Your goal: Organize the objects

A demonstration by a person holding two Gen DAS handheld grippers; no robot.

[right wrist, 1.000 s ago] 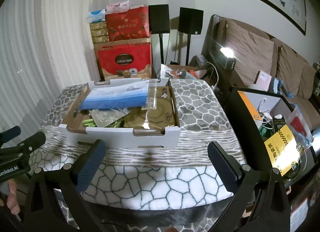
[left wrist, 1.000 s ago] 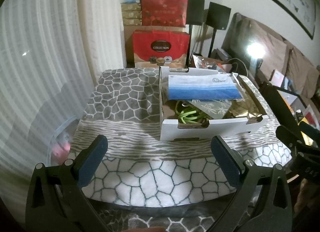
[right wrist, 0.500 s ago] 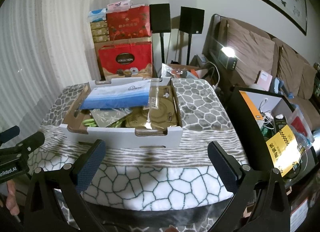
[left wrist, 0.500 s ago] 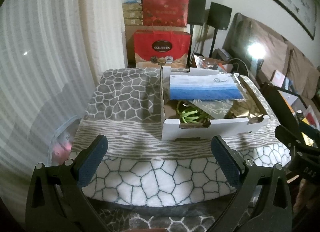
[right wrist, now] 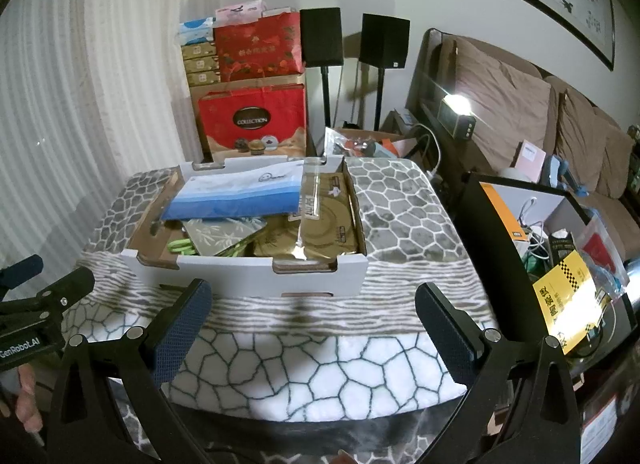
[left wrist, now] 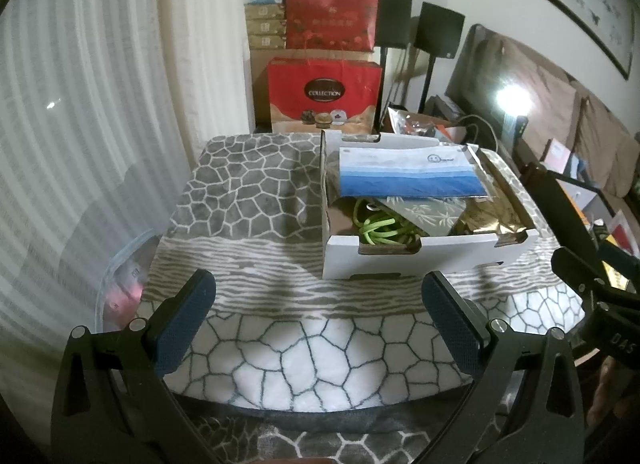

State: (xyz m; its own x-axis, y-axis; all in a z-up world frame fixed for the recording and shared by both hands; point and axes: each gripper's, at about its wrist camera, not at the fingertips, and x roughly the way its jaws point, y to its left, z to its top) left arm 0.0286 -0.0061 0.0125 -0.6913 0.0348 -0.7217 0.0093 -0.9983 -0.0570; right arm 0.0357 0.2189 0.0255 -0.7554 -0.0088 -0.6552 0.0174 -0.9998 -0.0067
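Hovering at lower frame, left gripper [left wrist: 316,324] and right gripper [right wrist: 312,324] both spread wide, holding nothing. Beyond, mid-frame on grey stone-pattern blanket [left wrist: 256,200]: white cardboard box [left wrist: 420,254]. Topmost blue-white flat plastic pouch [right wrist: 240,194] likely light, floppy, slippery; pinch near edge.

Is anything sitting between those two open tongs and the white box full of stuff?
Nothing visible does. Only bare patterned tablecloth lies between the right tongs and the white box; likewise for the left tongs.
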